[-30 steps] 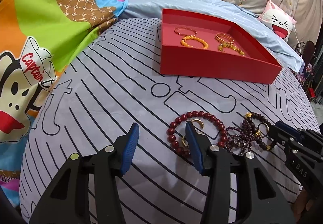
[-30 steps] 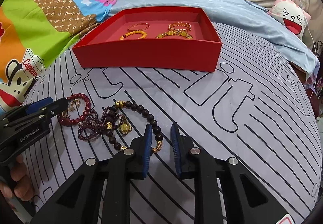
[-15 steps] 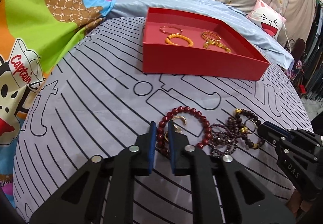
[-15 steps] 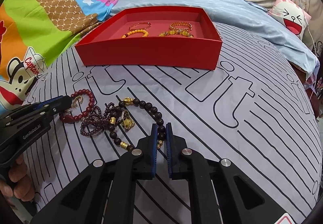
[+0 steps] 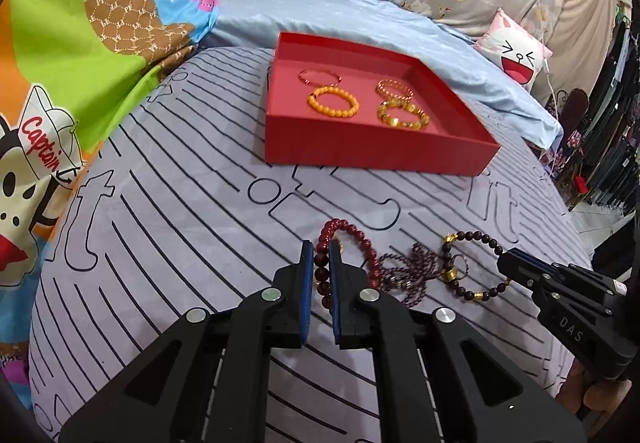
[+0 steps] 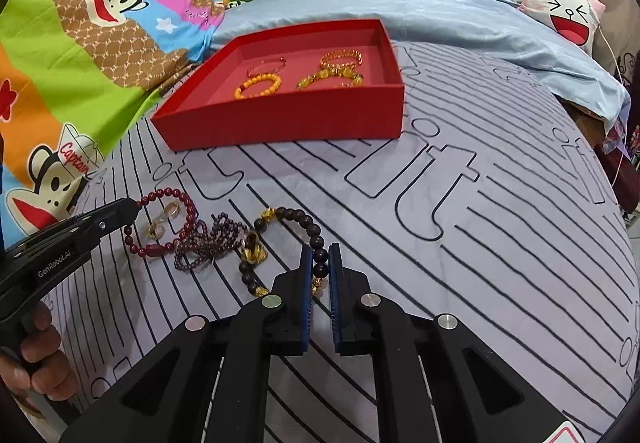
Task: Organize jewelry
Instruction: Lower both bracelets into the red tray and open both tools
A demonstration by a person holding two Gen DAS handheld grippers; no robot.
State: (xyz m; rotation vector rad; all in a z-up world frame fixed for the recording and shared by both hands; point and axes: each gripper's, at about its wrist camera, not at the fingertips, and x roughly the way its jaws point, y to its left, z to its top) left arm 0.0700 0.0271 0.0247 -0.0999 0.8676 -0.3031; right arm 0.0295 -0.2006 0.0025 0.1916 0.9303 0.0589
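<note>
Four bracelets already lie in the red box (image 5: 380,159) at the far side of the bed (image 5: 168,227). On the near side, the left claw (image 5: 319,263) is clamped on the red bead bracelet (image 5: 352,239) and the right claw (image 6: 319,263) on the dark bead bracelet (image 6: 310,229). A purple strand (image 6: 212,243) and some gold rings (image 6: 164,219) lie between them, so about half the pile is left.

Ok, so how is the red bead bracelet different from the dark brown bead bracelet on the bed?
The red bead bracelet has plain red beads; the dark brown bead bracelet mixes in gold charms. The red one is pinched by the left gripper, the brown one by the right gripper. Both lie on the striped sheet, outside the red tray, either side of a purple bead tangle.
</note>
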